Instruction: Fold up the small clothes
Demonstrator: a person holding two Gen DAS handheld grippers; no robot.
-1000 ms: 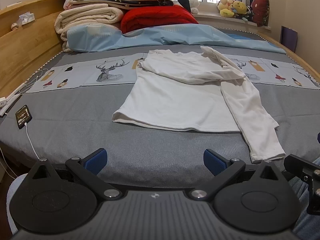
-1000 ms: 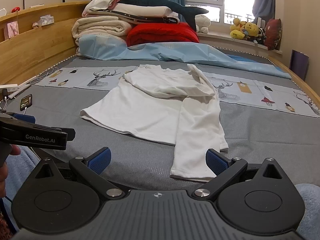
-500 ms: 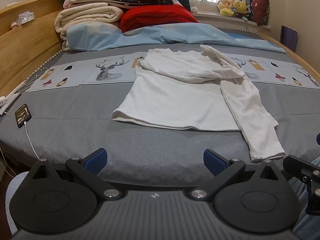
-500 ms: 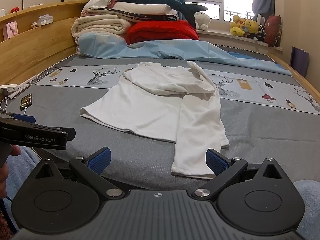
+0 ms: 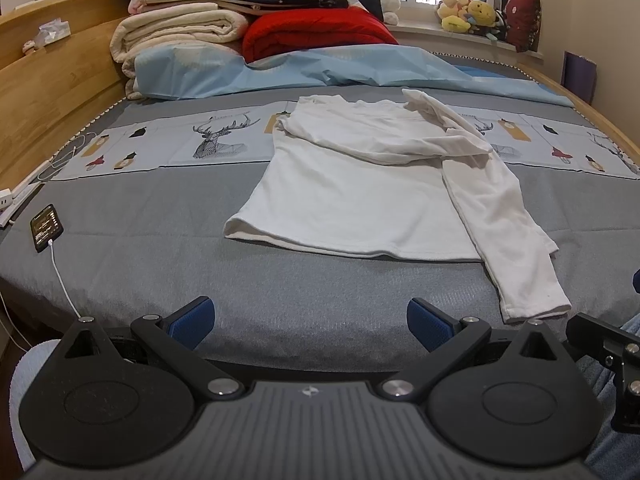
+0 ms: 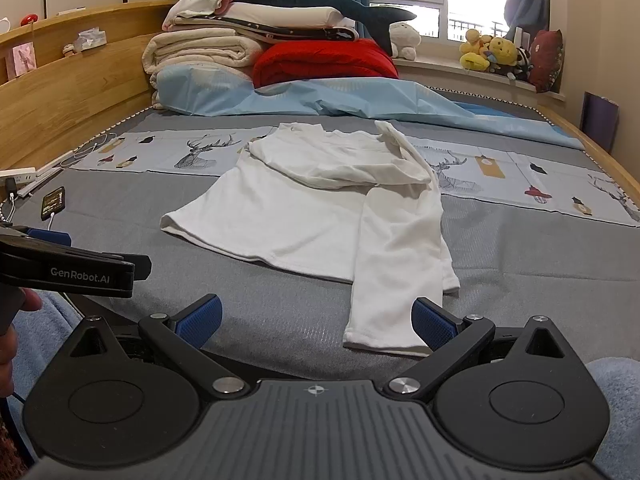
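Both tongs spread wide, empty, at the bed's near edge.
Left tongs (image 5: 310, 322) and right tongs (image 6: 316, 322) face the white shirt (image 5: 360, 196) lying ahead; its sleeve cuff (image 6: 384, 332) lies just beside the right tongs' right finger.

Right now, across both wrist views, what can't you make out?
- White shirt: the body's upper part is covered by a sleeve folded across it, in both views.
- Phone screen text: too small, left view.
- Left gripper: cut by the left edge of the right view; its jaws show only in its own view.
- Person: only a hand at the right view's edge.
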